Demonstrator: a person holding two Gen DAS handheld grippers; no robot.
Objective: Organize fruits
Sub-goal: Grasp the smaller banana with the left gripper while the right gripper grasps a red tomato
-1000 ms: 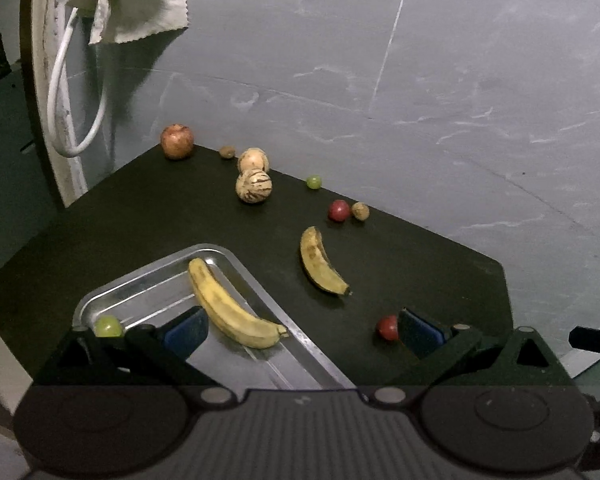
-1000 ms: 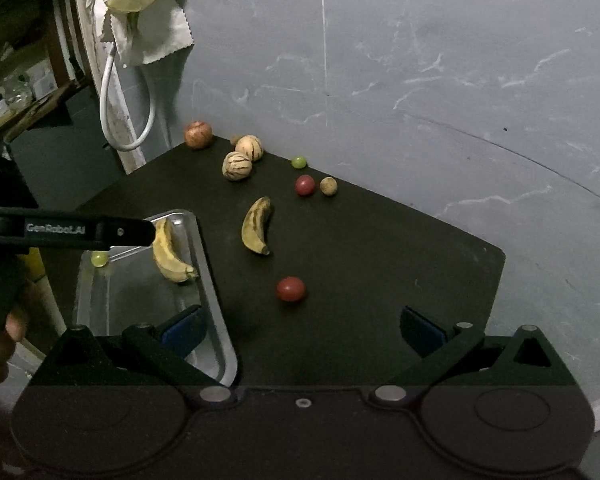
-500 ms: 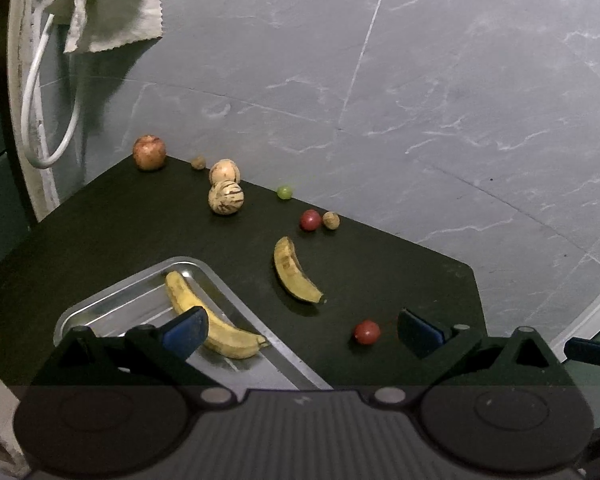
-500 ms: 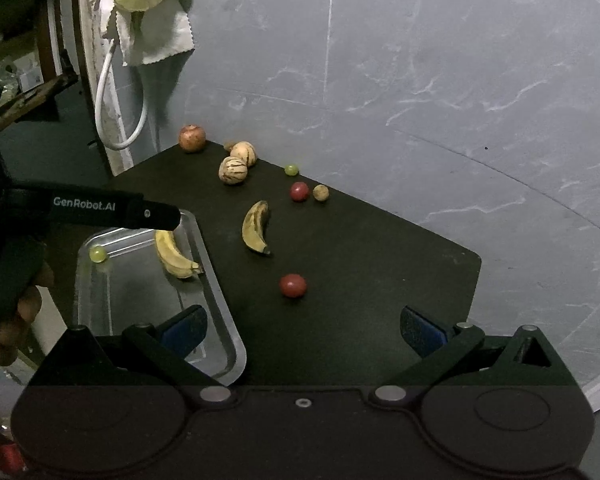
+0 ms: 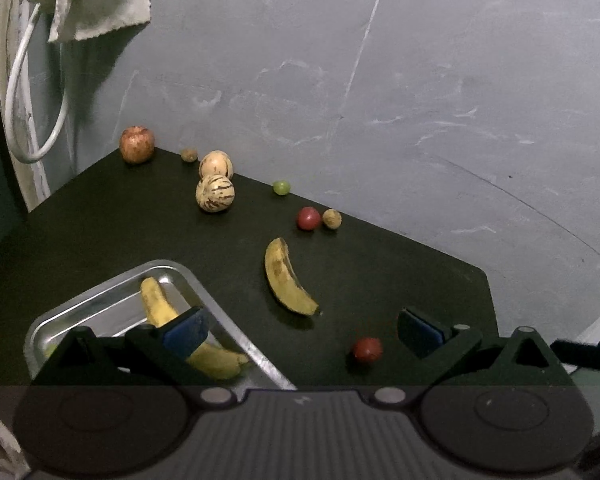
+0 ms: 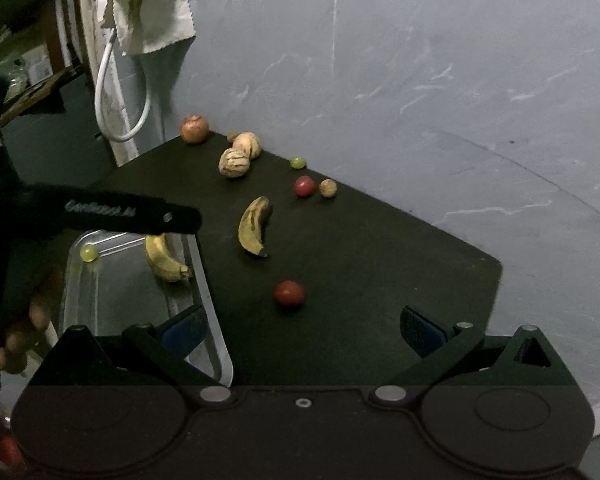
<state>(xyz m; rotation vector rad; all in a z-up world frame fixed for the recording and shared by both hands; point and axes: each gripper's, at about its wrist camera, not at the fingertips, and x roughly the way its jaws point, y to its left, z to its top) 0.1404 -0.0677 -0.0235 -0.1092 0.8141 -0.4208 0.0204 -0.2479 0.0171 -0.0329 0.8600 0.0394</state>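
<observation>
Both tongs spread wide, nothing held. Left tongs [image 5: 300, 326] hang over the near counter [image 5: 100, 224]; left pad [image 5: 186, 326] overlaps the tray [image 5: 80, 304] at 8 o'clock. Right tongs [image 6: 302, 326] hang above the counter's near edge.

In tray: banana [image 6: 164, 258], green grape [image 6: 88, 253] in its far corner.

On counter, outside tray: spotted banana [image 5: 286, 278] at centre; tomato [image 5: 367, 350] at 5 o'clock of it, just beside the left tongs' right pad [image 5: 418, 330]. Second tomato [image 5: 309, 218] touching a walnut [image 5: 332, 219] at 1 o'clock. Grape [image 5: 281, 187] by the wall. Two striped melons [image 5: 215, 194] touching each other at 11 o'clock. Apple [image 5: 137, 144] in the far corner, small nut [image 5: 189, 155] between apple and melons.

Right view: a hand [image 6: 16, 320] holds the left tool.
</observation>
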